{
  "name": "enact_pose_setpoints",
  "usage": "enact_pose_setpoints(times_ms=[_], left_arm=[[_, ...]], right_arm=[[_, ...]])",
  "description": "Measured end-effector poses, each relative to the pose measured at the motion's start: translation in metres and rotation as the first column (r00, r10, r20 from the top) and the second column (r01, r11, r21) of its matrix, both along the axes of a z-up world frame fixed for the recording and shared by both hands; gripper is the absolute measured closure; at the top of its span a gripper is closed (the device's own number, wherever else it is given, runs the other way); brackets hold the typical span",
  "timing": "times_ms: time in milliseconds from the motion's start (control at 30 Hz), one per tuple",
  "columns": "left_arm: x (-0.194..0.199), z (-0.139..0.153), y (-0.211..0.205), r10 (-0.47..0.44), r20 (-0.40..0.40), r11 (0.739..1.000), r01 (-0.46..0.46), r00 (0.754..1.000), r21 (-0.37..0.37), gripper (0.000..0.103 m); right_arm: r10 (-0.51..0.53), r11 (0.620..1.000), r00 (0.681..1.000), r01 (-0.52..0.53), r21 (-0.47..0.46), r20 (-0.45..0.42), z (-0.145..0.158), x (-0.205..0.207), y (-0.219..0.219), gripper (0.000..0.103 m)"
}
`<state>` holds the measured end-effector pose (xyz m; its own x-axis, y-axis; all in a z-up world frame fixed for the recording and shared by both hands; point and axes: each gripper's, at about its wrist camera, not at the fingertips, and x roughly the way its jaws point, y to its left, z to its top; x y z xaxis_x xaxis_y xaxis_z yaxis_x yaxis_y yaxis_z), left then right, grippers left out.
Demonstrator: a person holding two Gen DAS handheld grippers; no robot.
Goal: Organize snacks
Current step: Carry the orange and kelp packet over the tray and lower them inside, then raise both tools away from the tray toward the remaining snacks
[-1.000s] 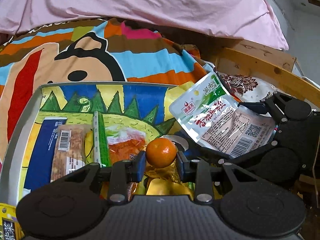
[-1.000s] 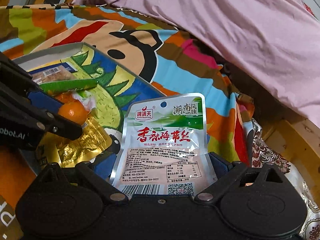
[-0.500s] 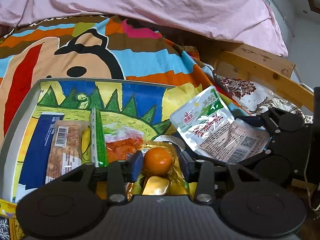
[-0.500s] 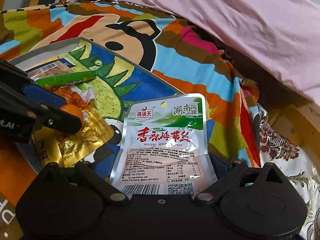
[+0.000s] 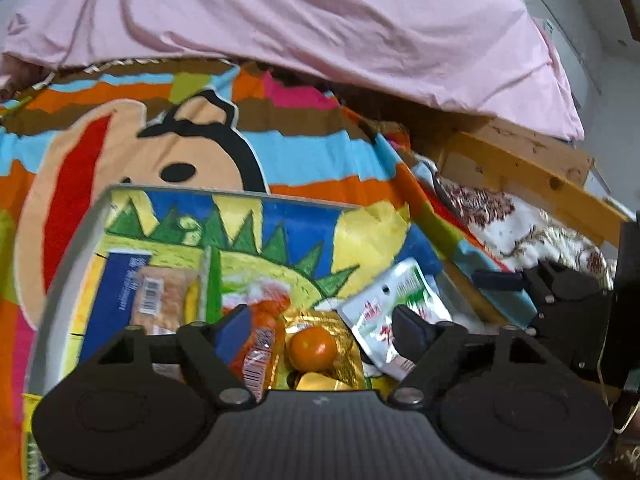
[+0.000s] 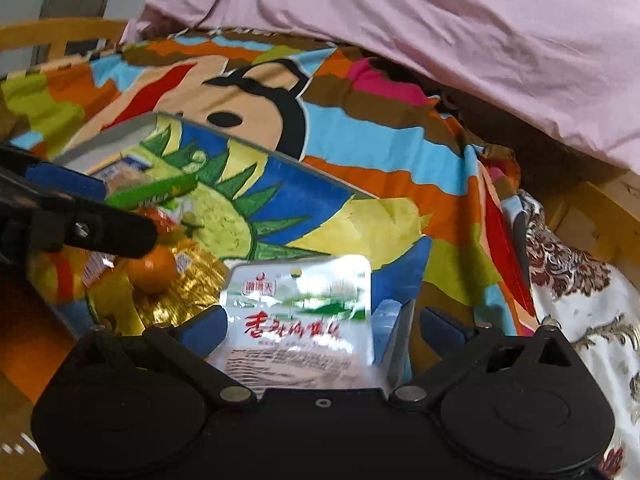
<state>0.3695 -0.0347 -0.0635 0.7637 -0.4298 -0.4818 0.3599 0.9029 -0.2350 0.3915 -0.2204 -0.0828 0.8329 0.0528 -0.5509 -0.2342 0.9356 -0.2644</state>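
Note:
A small orange (image 5: 313, 349) lies on a gold packet (image 5: 344, 336) in the grey-rimmed picture tray (image 5: 72, 264). My left gripper (image 5: 322, 326) straddles the orange with its jaws opening, both pads clear of the fruit. A white and green pouch (image 6: 300, 312) lies flat at the tray's right end, between the fingers of my right gripper (image 6: 324, 330). Those jaws are opening too, with a gap on the right side. The same pouch (image 5: 392, 304) shows in the left wrist view, with the right gripper (image 5: 560, 300) behind it.
The tray also holds a blue packet (image 5: 116, 292), a barcoded biscuit pack (image 5: 160, 296), a green stick (image 5: 214, 280) and an orange wrapper (image 5: 260, 340). It sits on a cartoon blanket (image 5: 280, 160). A pink duvet (image 5: 320, 20) lies behind it, and a wooden bed rail (image 5: 520, 168) is to the right.
The left jaws have spread away from the orange, which now rests on the gold packet, and that gripper has lifted slightly. The right jaws widened and the pouch sank onto the tray.

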Motion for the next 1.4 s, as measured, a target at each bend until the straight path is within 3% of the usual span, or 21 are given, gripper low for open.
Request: enact_pose_setpoints(times_ms=[167, 633, 1000, 1400], left_arm=[[-0.019, 0.023, 0.009, 0.058, 0.037, 0.998, -0.057, 0.998, -0.006, 0.006], [-0.110, 0.087, 0.037, 0.208, 0.171, 0.978, -0.205, 0.963, -0.037, 0.001], [-0.194, 0.095, 0.049, 0.243, 0.204, 0.966, -0.255, 0.948, 0.035, 0.001], [-0.266, 0.087, 0.073, 0.353, 0.145, 0.928, -0.366, 0.924, 0.073, 0.001]], right_arm=[[-0.040, 0.994, 0.998, 0.035, 0.107, 0.043, 0.027, -0.021, -0.011, 0.001], [-0.067, 0.969, 0.978, 0.017, 0.247, 0.196, 0.091, -0.115, -0.027, 0.001], [-0.011, 0.969, 0.954, -0.063, 0.237, 0.300, 0.119, -0.210, -0.018, 0.001], [-0.007, 0.946, 0.969, -0.073, 0.316, 0.245, 0.119, -0.283, -0.017, 0.001]])
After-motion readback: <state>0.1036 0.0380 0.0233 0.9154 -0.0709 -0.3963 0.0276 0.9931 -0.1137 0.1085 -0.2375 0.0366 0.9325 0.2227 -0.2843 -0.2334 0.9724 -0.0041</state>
